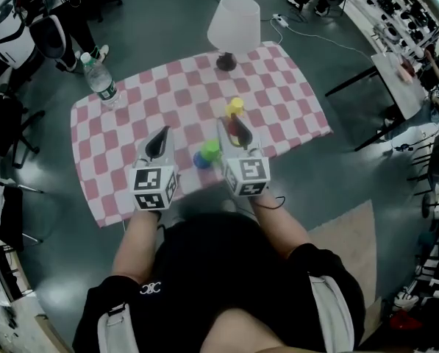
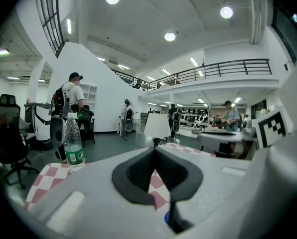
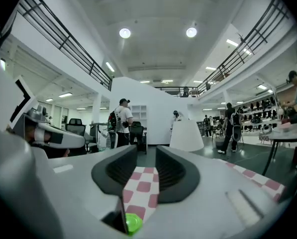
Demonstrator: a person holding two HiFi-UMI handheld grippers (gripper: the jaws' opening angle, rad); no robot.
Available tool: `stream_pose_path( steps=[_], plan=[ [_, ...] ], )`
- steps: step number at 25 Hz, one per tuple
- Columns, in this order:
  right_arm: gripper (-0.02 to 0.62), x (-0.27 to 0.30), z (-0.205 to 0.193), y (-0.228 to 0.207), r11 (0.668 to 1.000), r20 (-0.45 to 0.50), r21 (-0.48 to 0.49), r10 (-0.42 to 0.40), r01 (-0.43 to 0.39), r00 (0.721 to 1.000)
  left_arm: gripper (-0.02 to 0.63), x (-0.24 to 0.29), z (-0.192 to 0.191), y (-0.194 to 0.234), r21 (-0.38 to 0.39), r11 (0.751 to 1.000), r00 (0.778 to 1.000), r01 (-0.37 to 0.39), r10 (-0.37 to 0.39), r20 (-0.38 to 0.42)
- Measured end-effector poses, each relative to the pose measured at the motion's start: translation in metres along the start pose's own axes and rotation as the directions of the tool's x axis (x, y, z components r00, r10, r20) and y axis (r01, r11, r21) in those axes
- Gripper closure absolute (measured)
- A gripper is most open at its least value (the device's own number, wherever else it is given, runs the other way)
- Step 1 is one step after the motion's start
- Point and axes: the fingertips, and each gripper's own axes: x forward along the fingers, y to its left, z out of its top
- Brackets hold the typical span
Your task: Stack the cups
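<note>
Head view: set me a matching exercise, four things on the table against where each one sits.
Things:
1. lamp
2. water bottle
3. yellow cup
4. green cup

Places:
a. beside the blue cup
b. far-left corner of the table
c. mid-table, apart from the other cups
d. far edge, nearer the right corner

Pairs: 1-d, 2-b, 3-c, 4-a

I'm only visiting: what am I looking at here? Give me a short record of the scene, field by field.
Surface: table with pink-and-white checked cloth
Cups: yellow plastic cup standing alone; green plastic cup right next to blue plastic cup
Other items: lamp with white shade; clear water bottle with green label
Left gripper: tips together, empty
Right gripper: jaws apart, nothing between them
</note>
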Motion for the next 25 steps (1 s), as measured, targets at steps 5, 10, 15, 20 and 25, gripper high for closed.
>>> stream_pose_path(
  steps=[5, 10, 15, 20, 25],
  plan=[
    [0.597, 0.002, 0.016, -0.017, 0.999, 0.045, -0.004, -0.049, 0.050, 0.998, 0.607, 0.004, 0.014, -0.001, 0.008, 1.000, 1.000, 0.002, -0.003, 0.031],
    [0.597, -0.002, 0.016, -0.023, 0.998, 0.044, 0.003, -0.059, 0.059, 0.997, 0.607, 0.008, 0.016, -0.008, 0.013, 1.000, 0.999, 0.022, -0.023, 0.028],
    [0.597, -0.009, 0.013, -0.038, 0.999, 0.044, 0.013, -0.053, 0.052, 0.998, 0.607, 0.014, 0.016, -0.020, 0.022, 1.000, 0.999, 0.021, -0.022, 0.026],
    [0.597, -0.011, 0.006, -0.067, 1.000, 0.026, -0.003, -0.028, 0.028, 0.999, 0.607, 0.018, 0.017, -0.033, 0.016, 1.000, 1.000, -0.011, 0.010, 0.028],
    [0.597, -0.009, 0.007, -0.100, 1.000, 0.027, 0.014, -0.016, 0.016, 1.000, 0.607, 0.021, 0.016, -0.044, 0.012, 0.998, 0.998, -0.059, 0.058, 0.021]
  ],
)
